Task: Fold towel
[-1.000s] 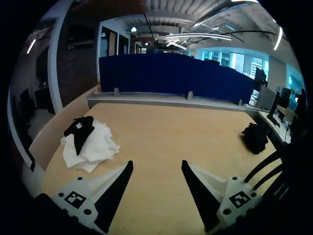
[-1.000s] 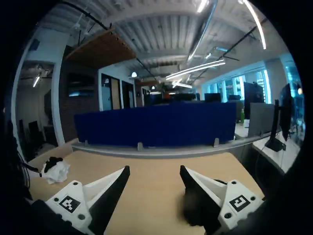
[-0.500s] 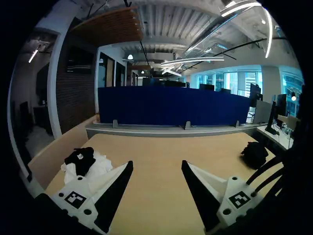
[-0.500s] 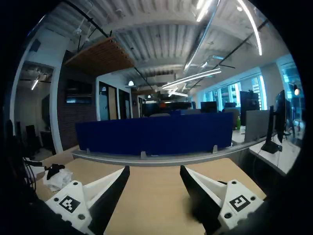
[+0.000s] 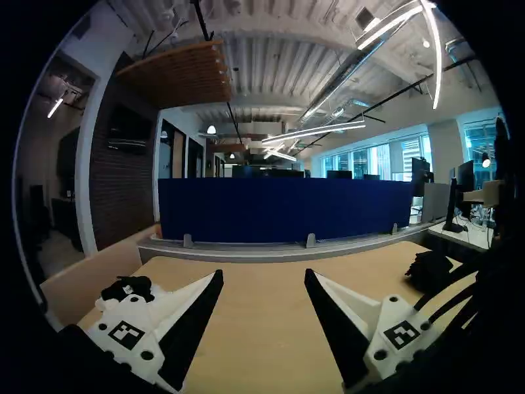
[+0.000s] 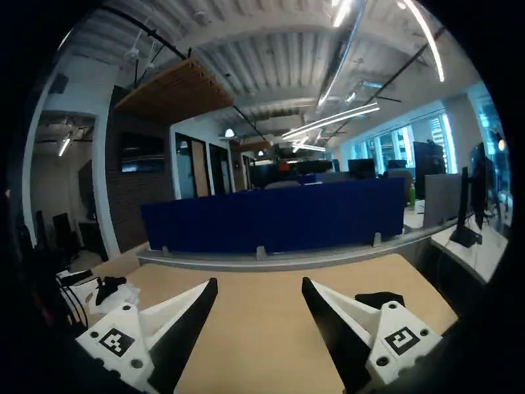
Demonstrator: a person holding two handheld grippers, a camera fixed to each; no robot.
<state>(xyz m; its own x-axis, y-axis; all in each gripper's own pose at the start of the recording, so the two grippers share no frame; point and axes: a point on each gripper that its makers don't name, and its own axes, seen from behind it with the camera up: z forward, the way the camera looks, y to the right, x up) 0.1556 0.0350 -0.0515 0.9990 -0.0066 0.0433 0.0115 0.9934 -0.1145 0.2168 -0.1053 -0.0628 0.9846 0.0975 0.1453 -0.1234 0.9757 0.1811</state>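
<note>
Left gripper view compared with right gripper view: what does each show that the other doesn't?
Left gripper view: the open left gripper and dark curved slats at the right edge. Right gripper view: the open right gripper and black cables at the left edge. Both: the wooden table, blue partition, white towel pile and black cloth.

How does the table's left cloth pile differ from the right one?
The left pile mixes white cloth with black pieces; the right pile is all black. The left pile is partly hidden behind a finger of the left gripper; the right pile lies beyond its other finger. Both lie crumpled on the wooden table.
</note>
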